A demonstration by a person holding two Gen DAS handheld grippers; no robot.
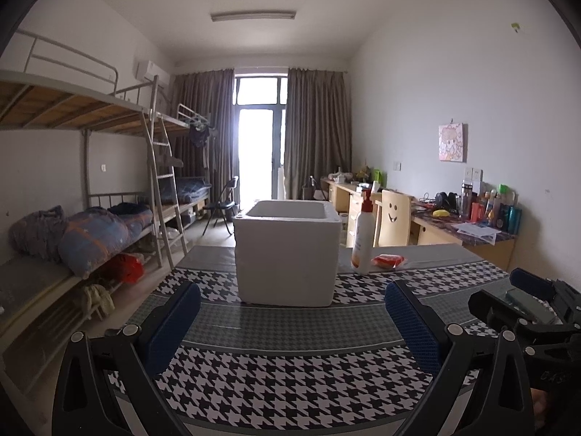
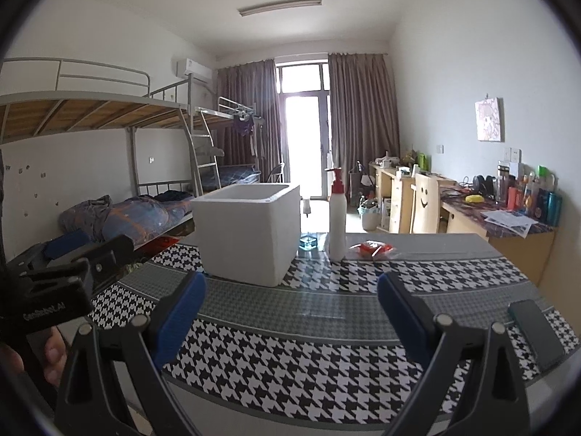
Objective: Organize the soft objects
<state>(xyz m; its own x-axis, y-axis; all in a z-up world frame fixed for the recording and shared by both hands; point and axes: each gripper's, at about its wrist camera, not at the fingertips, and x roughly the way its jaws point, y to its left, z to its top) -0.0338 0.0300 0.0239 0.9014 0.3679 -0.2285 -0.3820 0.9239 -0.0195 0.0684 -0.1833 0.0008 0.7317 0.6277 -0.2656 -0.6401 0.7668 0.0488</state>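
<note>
A white foam box (image 1: 287, 250) stands open-topped on the houndstooth tablecloth (image 1: 290, 381); it also shows in the right wrist view (image 2: 247, 232). A red soft packet in clear wrap (image 1: 388, 261) lies right of a white pump bottle (image 1: 363, 236); both show in the right wrist view, the packet (image 2: 372, 249) and the bottle (image 2: 337, 218). My left gripper (image 1: 290, 327) is open and empty, in front of the box. My right gripper (image 2: 290, 312) is open and empty, also short of the box and packet.
A dark phone (image 2: 537, 330) lies on the table at the right edge. A small glass bottle (image 2: 308, 232) stands behind the box. Bunk beds (image 1: 90, 189) line the left wall, desks and a chair (image 1: 394, 221) the right wall.
</note>
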